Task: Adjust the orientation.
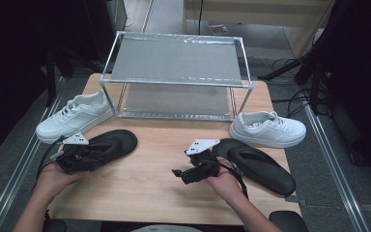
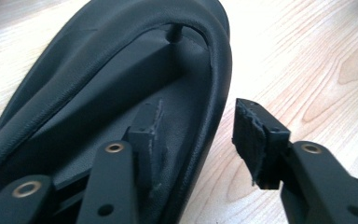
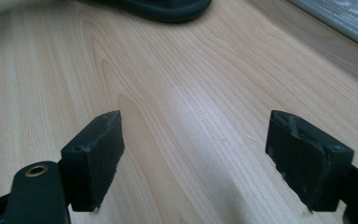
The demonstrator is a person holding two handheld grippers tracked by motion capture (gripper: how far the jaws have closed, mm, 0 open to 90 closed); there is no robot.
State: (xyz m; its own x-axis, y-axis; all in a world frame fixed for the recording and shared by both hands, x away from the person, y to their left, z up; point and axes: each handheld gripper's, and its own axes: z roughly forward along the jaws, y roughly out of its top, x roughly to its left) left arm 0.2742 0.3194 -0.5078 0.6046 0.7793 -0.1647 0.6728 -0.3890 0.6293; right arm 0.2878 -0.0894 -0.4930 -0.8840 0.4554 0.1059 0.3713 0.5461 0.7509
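Black jaws of the left gripper [image 2: 200, 140] are seen straddling the side rim of the black flip-flop [image 2: 121, 84] on the wooden table [image 2: 317, 60], one pad inside on the footbed, the other outside and not yet pressing. Being light and flexible foam, it is best pinched at that rim. The right gripper [image 3: 193, 158] is held released over bare wood.

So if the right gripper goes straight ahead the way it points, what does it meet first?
Probably the black flip-flop near the left gripper. The right gripper is open over bare table, and the wood between looks free, though depth is hard to judge.
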